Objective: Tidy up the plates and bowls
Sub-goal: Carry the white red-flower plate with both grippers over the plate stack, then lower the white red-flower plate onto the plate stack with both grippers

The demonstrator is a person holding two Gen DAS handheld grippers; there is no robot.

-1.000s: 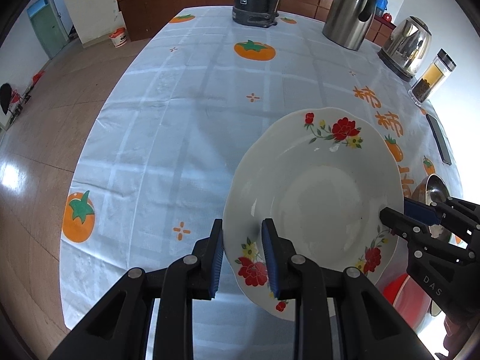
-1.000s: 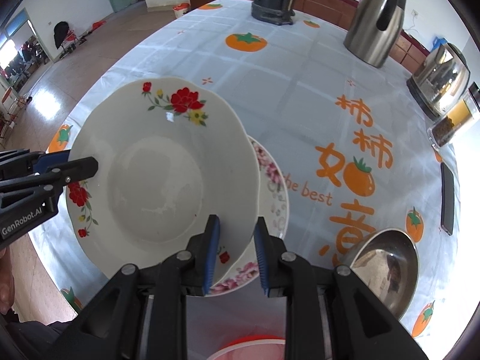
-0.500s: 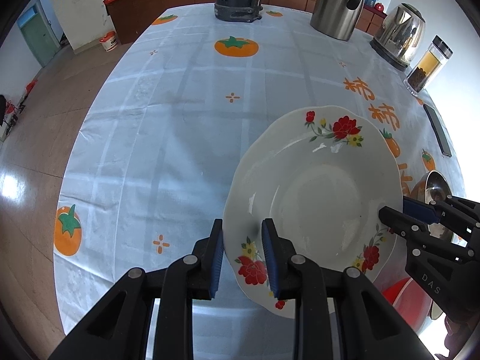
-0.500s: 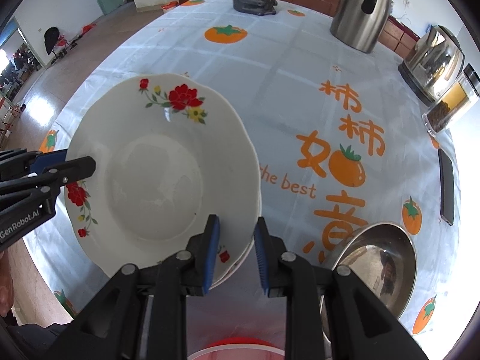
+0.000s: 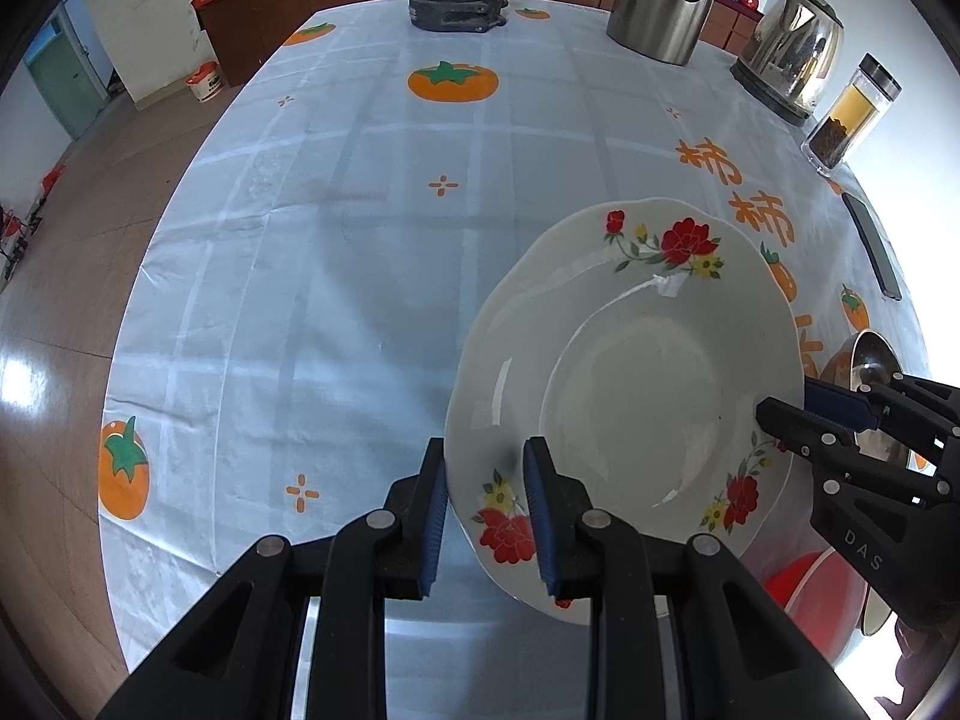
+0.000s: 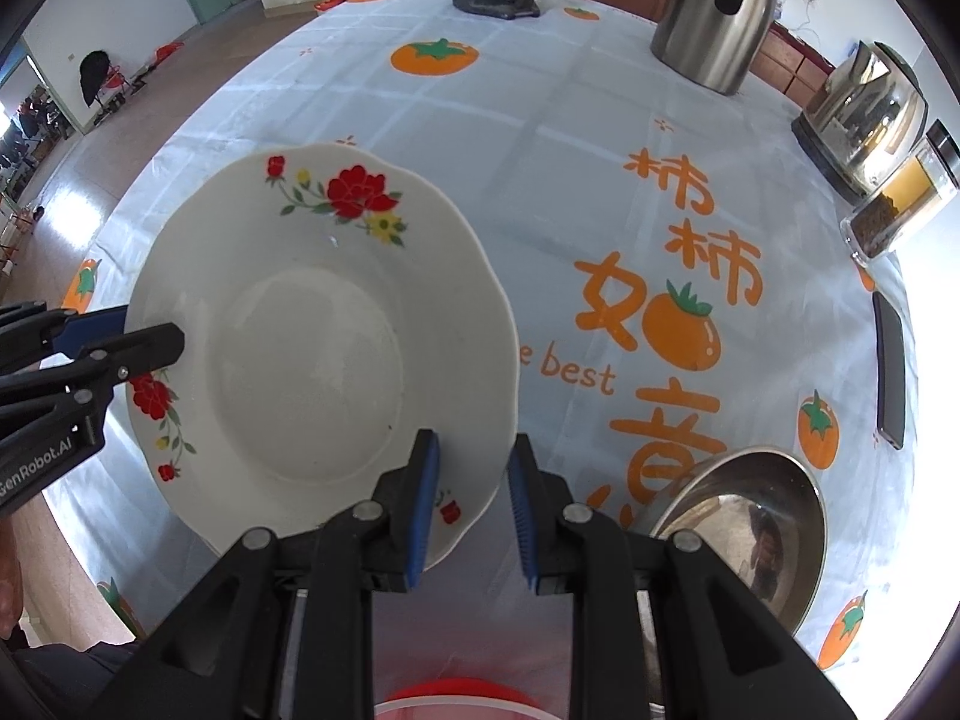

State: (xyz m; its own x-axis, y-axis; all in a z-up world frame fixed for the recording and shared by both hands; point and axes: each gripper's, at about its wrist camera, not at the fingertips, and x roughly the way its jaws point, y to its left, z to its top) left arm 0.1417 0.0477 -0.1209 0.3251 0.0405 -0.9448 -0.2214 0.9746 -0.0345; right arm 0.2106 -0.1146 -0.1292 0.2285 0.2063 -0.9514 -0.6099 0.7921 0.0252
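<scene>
A white floral plate (image 5: 630, 396) is being carried over the desk (image 5: 360, 276) by both grippers at once. The left gripper (image 5: 485, 510) is clamping the plate's near rim, its blue fingers (image 5: 433, 516) standing narrow with the rim pressed between them beside a red flower print. The right gripper (image 6: 471, 504) is gripping the opposite edge of the same plate (image 6: 318, 348) in the same way, one finger lying over the inner face and the other under the outside of the rim. In the left wrist view the right gripper (image 5: 786, 405) is showing at the plate's far right edge; in the right wrist view the left gripper (image 6: 129, 330) is showing at the plate's left edge. The plate is sitting tilted slightly. A steel bowl (image 6: 744, 534) is resting on the desk just beside the right gripper, and a red bowl (image 5: 810, 588) is lying below the plate near the desk's front edge. Kettles (image 5: 660, 0), a glass jar (image 5: 852, 114) and a phone (image 6: 889, 372) are standing along the far and right sides of the persimmon-print tablecloth (image 6: 600, 180).
</scene>
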